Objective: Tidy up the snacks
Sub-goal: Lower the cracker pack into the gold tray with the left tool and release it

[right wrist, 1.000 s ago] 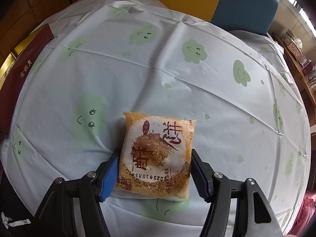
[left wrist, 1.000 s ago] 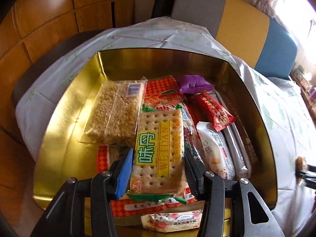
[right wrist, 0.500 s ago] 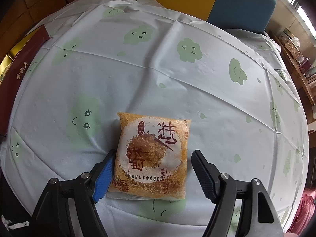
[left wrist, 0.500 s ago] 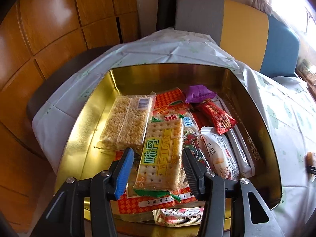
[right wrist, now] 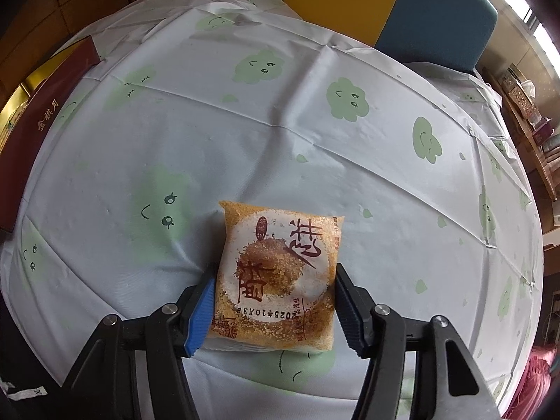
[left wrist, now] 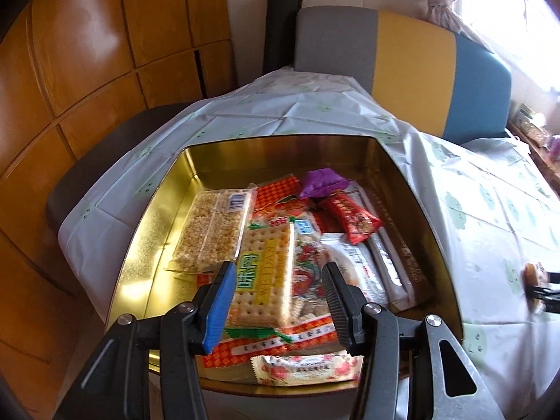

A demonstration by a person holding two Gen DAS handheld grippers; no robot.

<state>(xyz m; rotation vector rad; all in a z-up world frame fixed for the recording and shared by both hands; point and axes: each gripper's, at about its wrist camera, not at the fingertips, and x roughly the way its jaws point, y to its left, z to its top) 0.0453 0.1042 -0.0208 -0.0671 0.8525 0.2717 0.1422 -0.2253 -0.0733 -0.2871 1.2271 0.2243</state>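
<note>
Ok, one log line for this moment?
left gripper open over tin | right gripper just closing onto pastry packet on tablecloth

Left wrist view above gold tin [left wrist: 168, 189], right wrist view close over tablecloth [right wrist: 280, 112], both share tablecloth

Clothed table [right wrist: 315, 133]: tin [left wrist: 168, 217], pastry packet [right wrist: 276, 276].

We see orange wood panelling [left wrist: 87, 70] at left, a grey, yellow and blue chair back [left wrist: 402, 66] far, and a bright curtained window [left wrist: 490, 7] at right.
</note>
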